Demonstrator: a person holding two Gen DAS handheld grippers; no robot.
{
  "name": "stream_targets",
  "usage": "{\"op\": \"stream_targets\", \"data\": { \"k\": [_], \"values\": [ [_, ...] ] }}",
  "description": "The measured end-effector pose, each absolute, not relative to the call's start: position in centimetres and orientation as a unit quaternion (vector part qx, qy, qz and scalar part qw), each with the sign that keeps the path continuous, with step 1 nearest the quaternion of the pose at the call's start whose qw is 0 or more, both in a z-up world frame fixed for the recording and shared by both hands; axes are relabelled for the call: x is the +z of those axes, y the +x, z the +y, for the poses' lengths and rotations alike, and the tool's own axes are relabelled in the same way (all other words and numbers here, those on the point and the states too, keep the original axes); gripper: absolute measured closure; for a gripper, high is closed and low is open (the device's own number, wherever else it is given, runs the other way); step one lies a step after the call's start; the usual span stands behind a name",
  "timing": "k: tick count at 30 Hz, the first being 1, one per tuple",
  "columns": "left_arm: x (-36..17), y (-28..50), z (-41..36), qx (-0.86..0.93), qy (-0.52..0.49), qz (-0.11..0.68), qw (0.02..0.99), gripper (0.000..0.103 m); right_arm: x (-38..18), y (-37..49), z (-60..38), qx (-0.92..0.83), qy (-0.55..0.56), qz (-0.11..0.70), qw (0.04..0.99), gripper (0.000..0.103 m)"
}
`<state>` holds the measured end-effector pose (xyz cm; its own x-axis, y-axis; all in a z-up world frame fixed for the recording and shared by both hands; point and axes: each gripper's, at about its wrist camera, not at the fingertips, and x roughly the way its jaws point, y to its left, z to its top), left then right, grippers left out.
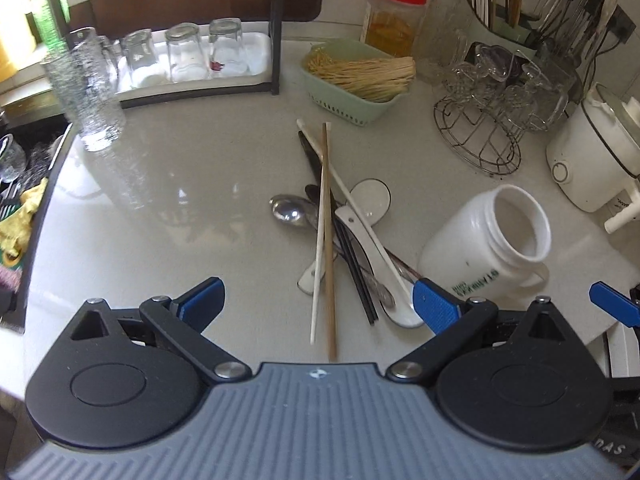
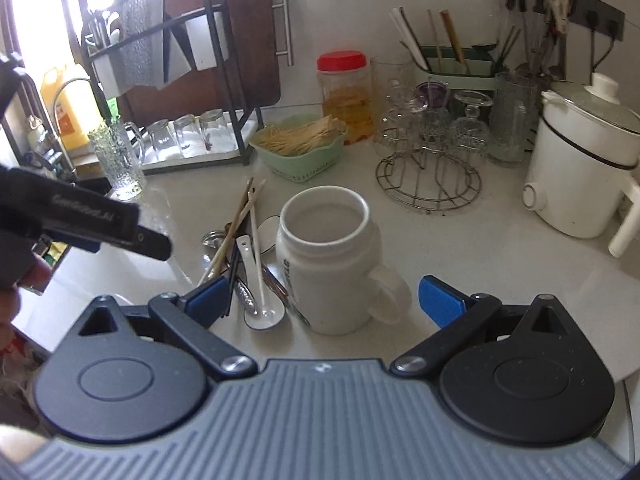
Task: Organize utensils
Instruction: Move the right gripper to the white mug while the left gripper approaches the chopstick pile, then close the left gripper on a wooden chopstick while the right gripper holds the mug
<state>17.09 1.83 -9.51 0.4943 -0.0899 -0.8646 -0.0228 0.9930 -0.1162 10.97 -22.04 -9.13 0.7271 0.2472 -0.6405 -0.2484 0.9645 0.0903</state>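
with both the left hand-held gripper and right hand-held gripper spread apart and empty, pinch one chopstick off the pile on the desk beside the mug, lifting cleanly.

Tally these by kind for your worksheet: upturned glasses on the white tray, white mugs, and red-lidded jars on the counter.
Upturned glasses: 3
White mugs: 1
Red-lidded jars: 1
Total: 5
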Motion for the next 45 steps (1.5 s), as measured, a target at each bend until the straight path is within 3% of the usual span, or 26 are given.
{"op": "stream_targets", "data": {
  "k": [12, 20, 28, 31, 40, 45],
  "values": [
    [-12.8, 24.4, 2.3, -0.075, -0.07, 0.509, 0.855, 0.003, -10.4, 15.2, -21.1, 0.106, -0.027, 0.367, 0.924, 0.002],
    [-14.8, 28.4, 2.3, -0.092, -0.074, 0.518, 0.847, 0.023, -10.9, 17.0, -20.2, 0.1, -0.041, 0.386, 0.916, 0.013],
    [-16.5, 32.0, 2.1, -0.103, -0.077, 0.516, 0.847, 0.044, -11.2, 17.8, -19.1, 0.099, -0.065, 0.391, 0.913, 0.014],
    [-17.0, 33.0, 2.1, -0.097, -0.079, 0.517, 0.847, 0.046, -11.2, 18.0, -18.8, 0.095, -0.068, 0.396, 0.911, 0.014],
    [-18.4, 34.4, 1.6, -0.107, -0.083, 0.517, 0.845, 0.064, -11.4, 18.6, -18.2, 0.085, -0.081, 0.409, 0.905, 0.014],
    [-18.5, 34.6, 1.1, -0.104, -0.072, 0.51, 0.85, 0.068, -11.4, 19.0, -18.1, 0.083, -0.082, 0.416, 0.902, 0.014]
  ]
}}
